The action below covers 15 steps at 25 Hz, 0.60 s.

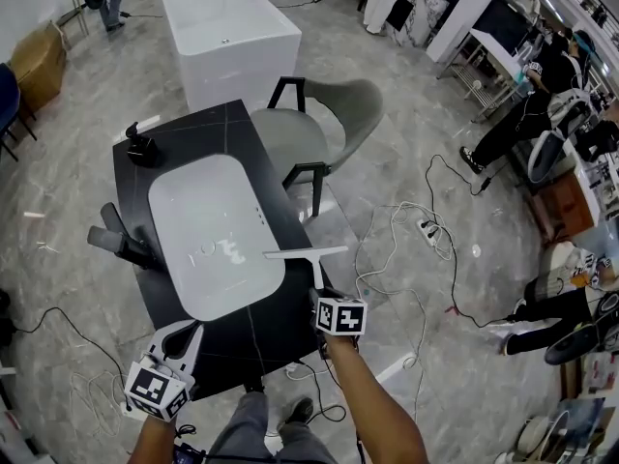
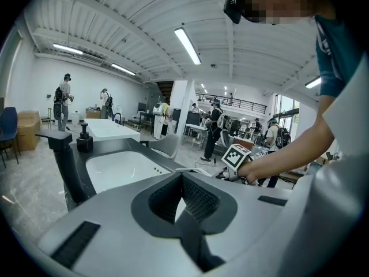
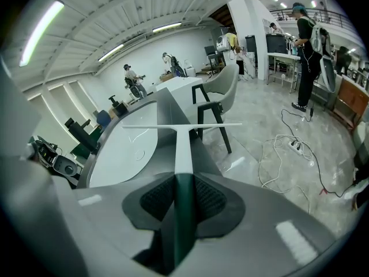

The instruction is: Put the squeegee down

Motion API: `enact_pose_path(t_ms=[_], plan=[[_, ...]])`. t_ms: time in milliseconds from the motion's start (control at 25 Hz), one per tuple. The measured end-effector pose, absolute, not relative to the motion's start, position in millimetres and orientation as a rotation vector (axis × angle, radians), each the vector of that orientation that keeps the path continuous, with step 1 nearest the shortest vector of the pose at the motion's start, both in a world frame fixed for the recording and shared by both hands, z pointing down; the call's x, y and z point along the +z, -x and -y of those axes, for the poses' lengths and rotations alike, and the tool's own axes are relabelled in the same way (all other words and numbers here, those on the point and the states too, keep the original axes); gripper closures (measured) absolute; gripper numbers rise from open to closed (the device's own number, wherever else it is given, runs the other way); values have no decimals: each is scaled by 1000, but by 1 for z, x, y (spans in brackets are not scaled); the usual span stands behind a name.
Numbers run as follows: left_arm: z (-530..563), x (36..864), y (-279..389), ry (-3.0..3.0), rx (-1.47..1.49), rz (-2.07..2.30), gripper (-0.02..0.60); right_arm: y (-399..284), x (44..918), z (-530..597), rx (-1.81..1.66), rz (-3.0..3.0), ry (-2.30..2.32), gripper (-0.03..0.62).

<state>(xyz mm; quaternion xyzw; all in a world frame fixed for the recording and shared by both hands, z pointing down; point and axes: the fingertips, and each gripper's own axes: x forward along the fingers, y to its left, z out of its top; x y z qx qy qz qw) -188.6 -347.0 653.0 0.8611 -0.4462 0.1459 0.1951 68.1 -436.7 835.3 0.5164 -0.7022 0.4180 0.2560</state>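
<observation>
One slim white T-shaped squeegee | pinched by right gripper (ribbed pads) | left gripper spread

Basin set in desk centre. Faucet at left edge; soap dispenser at far left corner. Squeegee at right edge, beside basin's near right corner. Chair beyond far right corner; bathtub behind desk.
</observation>
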Motion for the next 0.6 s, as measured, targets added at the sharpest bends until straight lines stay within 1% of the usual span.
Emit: enact_pose_path(t_ms=[280,600], plan=[[343,647,188,-2422,402,1256,575,-68,833,433,1082,1887,-1342,487],[334,642,187,-2418,397,1268,575,-68,818,429,989,1910,-1305,461]])
